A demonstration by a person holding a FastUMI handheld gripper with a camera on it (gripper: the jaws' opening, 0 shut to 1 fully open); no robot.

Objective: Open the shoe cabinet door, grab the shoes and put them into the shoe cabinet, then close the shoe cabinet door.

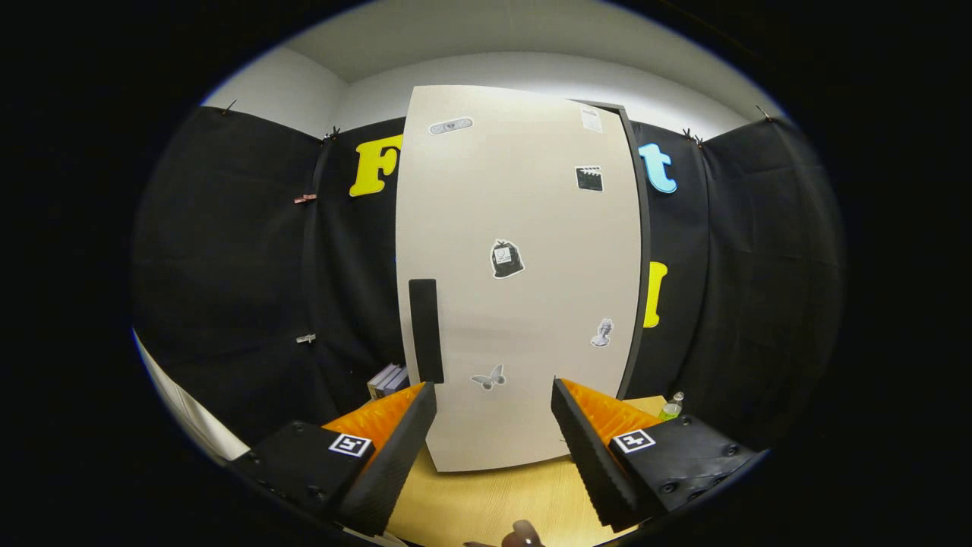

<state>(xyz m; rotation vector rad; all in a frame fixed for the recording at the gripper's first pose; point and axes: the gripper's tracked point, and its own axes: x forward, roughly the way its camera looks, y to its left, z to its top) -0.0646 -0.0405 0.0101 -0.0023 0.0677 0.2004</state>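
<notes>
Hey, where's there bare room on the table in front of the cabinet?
The gripper is open. Bare wooden table lies between its fingers, up to the closed cabinet door. Crowded spots: books left of the cabinet, a bottle at its right.

The setting is a recording booth: black cloth walls [228,251] clipped up around a wooden table [486,501].

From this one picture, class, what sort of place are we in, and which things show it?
Probably a staged recording booth, not a real home: black cloth walls clipped up behind a lone shoe cabinet standing, door closed, on a wooden tabletop. The open gripper faces it.
</notes>
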